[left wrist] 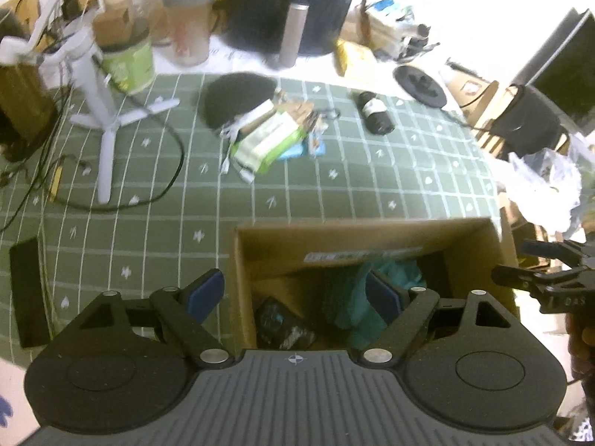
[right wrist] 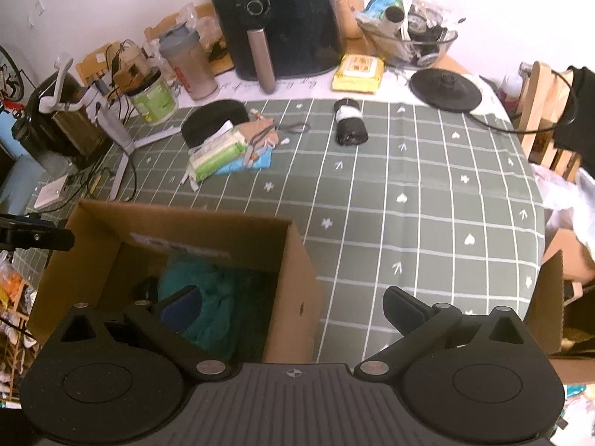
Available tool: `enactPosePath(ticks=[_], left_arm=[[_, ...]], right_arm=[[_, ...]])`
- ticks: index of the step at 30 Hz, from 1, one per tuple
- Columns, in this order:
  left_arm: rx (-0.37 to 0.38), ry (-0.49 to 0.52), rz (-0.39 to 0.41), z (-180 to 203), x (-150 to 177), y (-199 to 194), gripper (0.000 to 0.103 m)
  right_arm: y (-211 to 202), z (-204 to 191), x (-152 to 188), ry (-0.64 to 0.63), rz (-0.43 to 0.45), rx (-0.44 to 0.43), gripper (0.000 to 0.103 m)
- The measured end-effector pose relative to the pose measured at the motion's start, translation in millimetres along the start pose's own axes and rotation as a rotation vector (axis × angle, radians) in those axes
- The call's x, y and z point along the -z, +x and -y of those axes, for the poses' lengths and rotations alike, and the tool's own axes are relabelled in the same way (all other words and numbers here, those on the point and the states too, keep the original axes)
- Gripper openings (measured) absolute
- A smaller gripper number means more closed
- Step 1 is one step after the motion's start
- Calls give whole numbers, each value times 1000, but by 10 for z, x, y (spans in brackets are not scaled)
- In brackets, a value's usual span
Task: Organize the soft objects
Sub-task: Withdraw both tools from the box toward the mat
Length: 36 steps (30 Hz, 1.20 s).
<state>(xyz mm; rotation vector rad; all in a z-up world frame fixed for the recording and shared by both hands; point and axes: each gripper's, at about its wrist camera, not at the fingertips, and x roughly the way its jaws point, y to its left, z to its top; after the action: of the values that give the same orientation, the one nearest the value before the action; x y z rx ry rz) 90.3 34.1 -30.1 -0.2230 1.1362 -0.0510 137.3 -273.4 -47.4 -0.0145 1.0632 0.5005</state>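
On the checked cloth [right wrist: 409, 200] near the table's front edge sits an open box [right wrist: 293, 260], and a teal cloth [right wrist: 219, 297] lies bunched inside it beside a dark packet [left wrist: 279, 323]. That looks like the bin for the soft things, set close to the person so each drop is a short reach.

Farther back, well apart from the box, a small heap waits: a black cap [right wrist: 215, 120], a green wipes pack [right wrist: 219, 154] leaning on it, and some tan and blue fabric bits [right wrist: 260, 148] with a cord. A black roll [right wrist: 349, 126] lies alone to the right of the heap. These seem to be what is left to sort (the yellow pack [right wrist: 359, 72] by the air fryer [right wrist: 279, 18] may or may not count).

The left gripper [left wrist: 297, 297] hangs over the box with its jaws spread wide and nothing between them; one blue pad is outside the box's left wall, the other above the teal cloth. The right gripper [right wrist: 293, 308] is likewise released and empty, straddling the box's right wall, its left finger over the teal cloth and its right finger over bare tablecloth.

So the teal cloth lies just below both tongs, untouched as far as I can tell, while the heap and roll are well ahead of them.
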Motion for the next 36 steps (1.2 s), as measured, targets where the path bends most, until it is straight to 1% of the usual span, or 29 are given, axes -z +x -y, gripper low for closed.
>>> enactPosePath(ticks=[5, 12, 17, 20, 23, 30, 36], left_arm=[[25, 53, 56, 6, -127, -27, 84], [16, 107, 117, -26, -295, 4, 84], [-3, 177, 150, -55, -423, 92, 84], [-16, 215, 158, -75, -500, 154, 84], [2, 246, 156, -106, -585, 205, 84], [35, 339, 161, -124, -722, 387, 84], [45, 388, 146, -159, -862, 605, 84]], right_arm=[[31, 49, -137, 9, 30, 2, 103], [117, 103, -284, 0, 60, 29, 103], [166, 167, -396, 11, 80, 59, 103], [180, 209, -438, 10, 107, 92, 103], [202, 242, -486, 0, 125, 121, 103], [282, 286, -581, -8, 130, 145, 103], [341, 327, -631, 19, 128, 151, 103]])
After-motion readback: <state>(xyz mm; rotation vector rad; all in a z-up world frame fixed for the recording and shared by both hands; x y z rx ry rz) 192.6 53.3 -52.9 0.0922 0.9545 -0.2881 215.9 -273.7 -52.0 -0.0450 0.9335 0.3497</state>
